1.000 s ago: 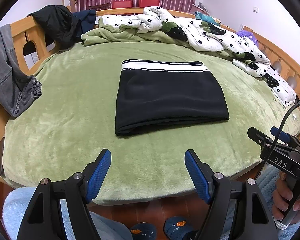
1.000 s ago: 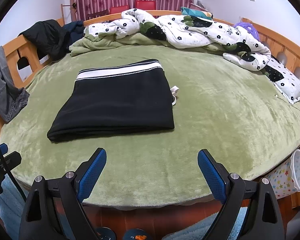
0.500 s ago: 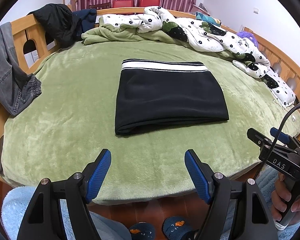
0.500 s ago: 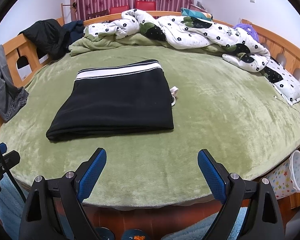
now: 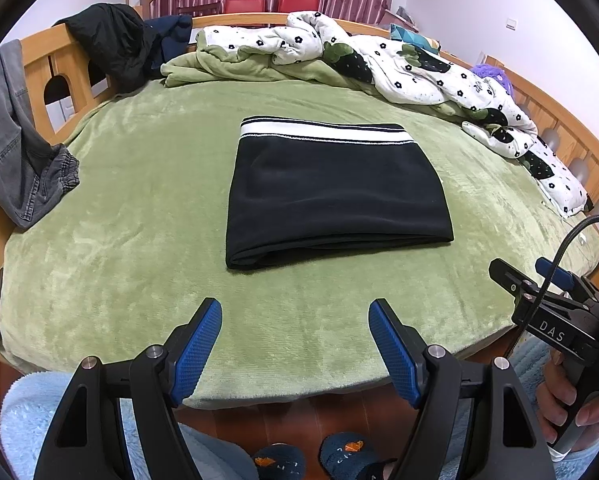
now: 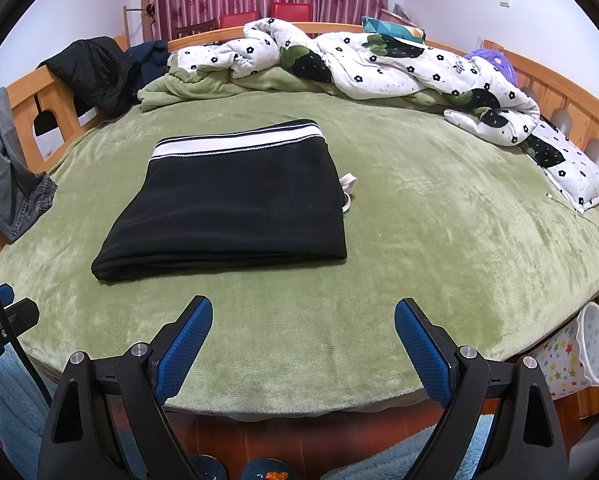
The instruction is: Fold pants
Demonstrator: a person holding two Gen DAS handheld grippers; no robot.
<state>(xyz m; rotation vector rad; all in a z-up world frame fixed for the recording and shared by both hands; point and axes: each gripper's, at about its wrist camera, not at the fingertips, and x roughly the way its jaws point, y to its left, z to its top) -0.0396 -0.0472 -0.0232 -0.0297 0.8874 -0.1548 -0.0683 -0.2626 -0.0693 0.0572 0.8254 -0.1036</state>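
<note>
Black pants [image 5: 335,192] with a white striped waistband lie folded into a flat rectangle in the middle of the green bed [image 5: 139,208]. They also show in the right wrist view [image 6: 231,204], with a white drawstring end [image 6: 347,190] sticking out at their right edge. My left gripper [image 5: 295,312] is open and empty, held back over the near edge of the bed. My right gripper [image 6: 303,310] is open and empty, also at the near edge, right of the pants. The right gripper's body [image 5: 555,312] shows at the right of the left wrist view.
A rumpled white flowered quilt [image 6: 379,60] and green blanket [image 5: 219,66] lie along the far and right side. Grey jeans [image 5: 15,148] and a black jacket [image 5: 107,44] hang on the wooden rail at left. A star-patterned bin [image 6: 579,352] stands beside the bed at right.
Almost nothing: both grippers stay open at the near edge, with only a slight drift of the views. The pants have not moved.
</note>
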